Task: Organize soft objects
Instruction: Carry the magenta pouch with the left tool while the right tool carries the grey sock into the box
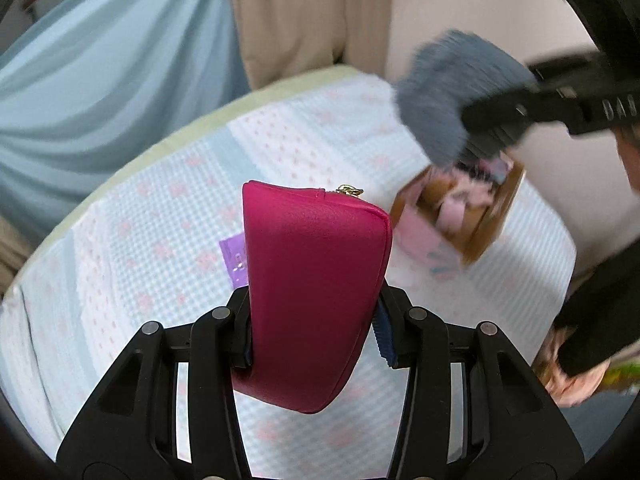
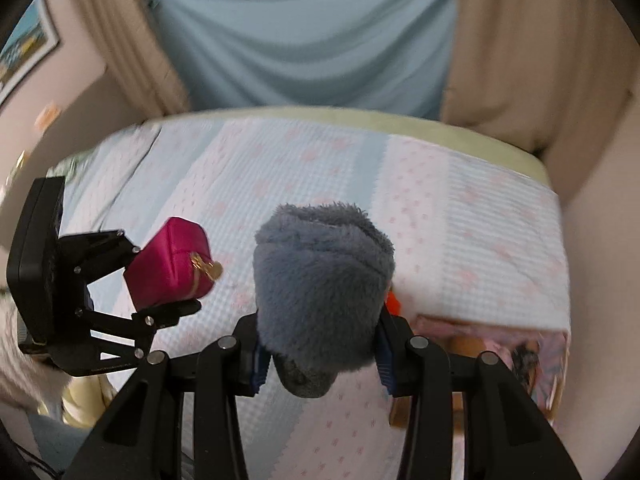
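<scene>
My left gripper [image 1: 314, 330] is shut on a magenta zip pouch [image 1: 312, 280] and holds it above the bed; the pouch [image 2: 170, 266] and left gripper [image 2: 160, 280] also show at the left of the right wrist view. My right gripper [image 2: 318, 354] is shut on a fluffy grey soft item [image 2: 320, 280], held above the bed. In the left wrist view the grey item [image 1: 452, 96] and right gripper [image 1: 492, 120] hover above a brown box [image 1: 460, 216] with pink items inside.
The bed has a pale blue and pink checked quilt [image 1: 160, 220]. A purple packet [image 1: 236, 260] lies on it behind the pouch. The box [image 2: 500, 356] sits at the bed's right. Blue and beige curtains [image 2: 304, 40] hang behind. An orange object [image 2: 394, 304] peeks beside the grey item.
</scene>
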### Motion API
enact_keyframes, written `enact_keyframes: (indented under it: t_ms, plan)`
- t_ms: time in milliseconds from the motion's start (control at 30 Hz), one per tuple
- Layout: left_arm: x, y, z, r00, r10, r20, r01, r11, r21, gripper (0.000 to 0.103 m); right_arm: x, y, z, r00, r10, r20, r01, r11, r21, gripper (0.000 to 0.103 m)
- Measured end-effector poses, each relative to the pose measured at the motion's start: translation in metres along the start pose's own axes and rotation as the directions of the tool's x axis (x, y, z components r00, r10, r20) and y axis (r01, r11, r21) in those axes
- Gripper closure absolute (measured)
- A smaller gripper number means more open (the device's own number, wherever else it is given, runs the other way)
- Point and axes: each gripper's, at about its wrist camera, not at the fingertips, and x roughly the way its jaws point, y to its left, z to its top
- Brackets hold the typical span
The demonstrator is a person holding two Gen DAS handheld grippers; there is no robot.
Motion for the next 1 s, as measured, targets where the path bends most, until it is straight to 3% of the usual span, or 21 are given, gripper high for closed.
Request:
enact_keyframes:
  t_ms: [267, 367, 533, 733, 1000]
  plan:
    - [-0.035, -0.058, 0.036, 0.996, 0.048, 0.077, -0.038, 0.991, -0.129, 0.062, -0.072, -0.053, -0.042, 0.993, -0.099, 0.064, 0.09, 0.987, 0.13, 0.063]
    - [-0.032, -0.088, 0.051, 0.994, 0.084, 0.072, -0.07, 0.982, -0.176, 0.062, -0.089, -0.082, -0.057, 0.991, -0.113, 0.074, 0.101, 0.983, 0.153, 0.063]
    - [-0.006, -0.139, 0.075, 0.995, 0.08, 0.055, -0.062, 0.958, -0.279, 0.062, -0.105, -0.136, -0.079, 0.987, -0.151, 0.052, 0.142, 0.978, 0.153, 0.063]
    - [0.036, -0.188, 0.09, 0.999, 0.039, 0.017, -0.031, 0.94, -0.34, 0.062, -0.096, -0.201, -0.096, 0.987, -0.161, -0.015, 0.161, 0.964, 0.213, 0.063]
    - [0.109, -0.217, 0.1, 0.995, 0.009, -0.097, -0.045, 0.923, -0.381, 0.062, -0.055, -0.239, -0.111, 0.985, -0.129, -0.117, 0.151, 0.966, 0.21, 0.063]
